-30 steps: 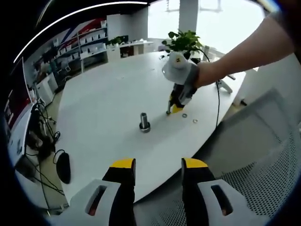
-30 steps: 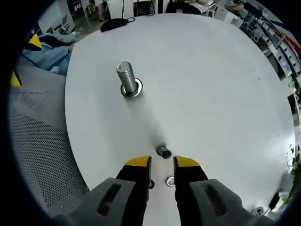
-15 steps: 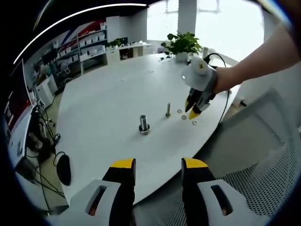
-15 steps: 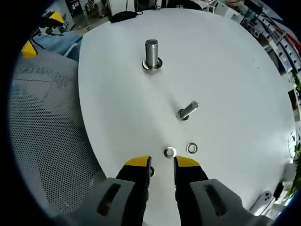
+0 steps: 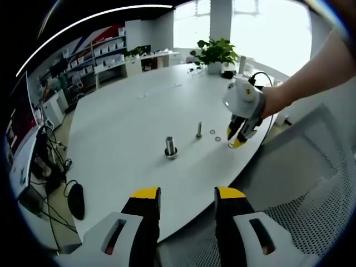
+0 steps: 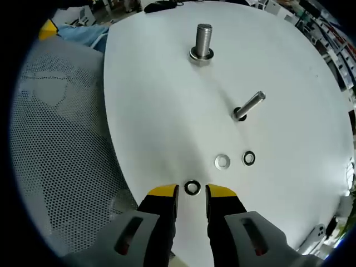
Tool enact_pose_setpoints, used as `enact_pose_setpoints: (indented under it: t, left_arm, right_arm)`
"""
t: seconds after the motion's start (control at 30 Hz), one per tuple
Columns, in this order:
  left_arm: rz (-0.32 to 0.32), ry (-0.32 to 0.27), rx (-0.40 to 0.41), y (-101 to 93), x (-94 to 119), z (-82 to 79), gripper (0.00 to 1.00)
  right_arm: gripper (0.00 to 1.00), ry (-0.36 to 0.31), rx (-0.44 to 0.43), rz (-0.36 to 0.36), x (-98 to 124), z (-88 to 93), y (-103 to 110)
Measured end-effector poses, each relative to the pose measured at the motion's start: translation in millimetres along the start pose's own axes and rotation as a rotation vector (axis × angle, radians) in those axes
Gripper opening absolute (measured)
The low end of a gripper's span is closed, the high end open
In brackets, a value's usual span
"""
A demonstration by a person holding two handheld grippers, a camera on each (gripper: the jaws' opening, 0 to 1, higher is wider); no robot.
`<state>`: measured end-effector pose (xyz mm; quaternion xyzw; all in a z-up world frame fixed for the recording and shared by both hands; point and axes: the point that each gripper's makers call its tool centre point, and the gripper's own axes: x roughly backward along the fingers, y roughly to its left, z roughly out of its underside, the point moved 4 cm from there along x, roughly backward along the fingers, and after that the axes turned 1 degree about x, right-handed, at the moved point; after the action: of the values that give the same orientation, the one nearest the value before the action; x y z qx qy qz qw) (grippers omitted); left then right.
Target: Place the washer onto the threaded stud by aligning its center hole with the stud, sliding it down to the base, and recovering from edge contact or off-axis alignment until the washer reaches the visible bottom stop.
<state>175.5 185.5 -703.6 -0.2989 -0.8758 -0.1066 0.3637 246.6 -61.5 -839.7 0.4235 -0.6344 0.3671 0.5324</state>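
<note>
A thick threaded stud (image 6: 202, 41) stands upright on the white table (image 6: 167, 111), and I also see this thick stud (image 5: 171, 146) in the left gripper view. A thinner stud (image 6: 247, 105) rises closer to me. Three washers lie flat on the table: a pale one (image 6: 222, 162), a dark one (image 6: 248, 158), and a third washer (image 6: 192, 187) just off the tips of my right gripper (image 6: 192, 193). That gripper is open, with its jaws a small way apart. The right gripper (image 5: 236, 137) hangs over the table's near edge. My left gripper (image 5: 181, 194) stands open and holds nothing.
A grey mesh chair (image 6: 55, 144) sits against the table's edge, below the right gripper. A potted plant (image 5: 216, 53) and a cable (image 5: 271, 119) are at the table's far end. Shelves and floor cables (image 5: 53, 161) lie to the left.
The right gripper has drawn back from the studs to the table's edge, and a third washer now lies at its tips. The left gripper has stayed put.
</note>
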Motion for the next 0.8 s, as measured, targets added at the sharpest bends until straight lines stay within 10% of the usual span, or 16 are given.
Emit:
enact_pose_setpoints:
  t: [0.8]
  left_arm:
    - [0.009, 0.017, -0.006, -1.8, -1.9, 2.1, 0.37]
  right_arm:
    - [0.17, 0.044, 0.051, -0.012, -2.9, -4.1, -4.5]
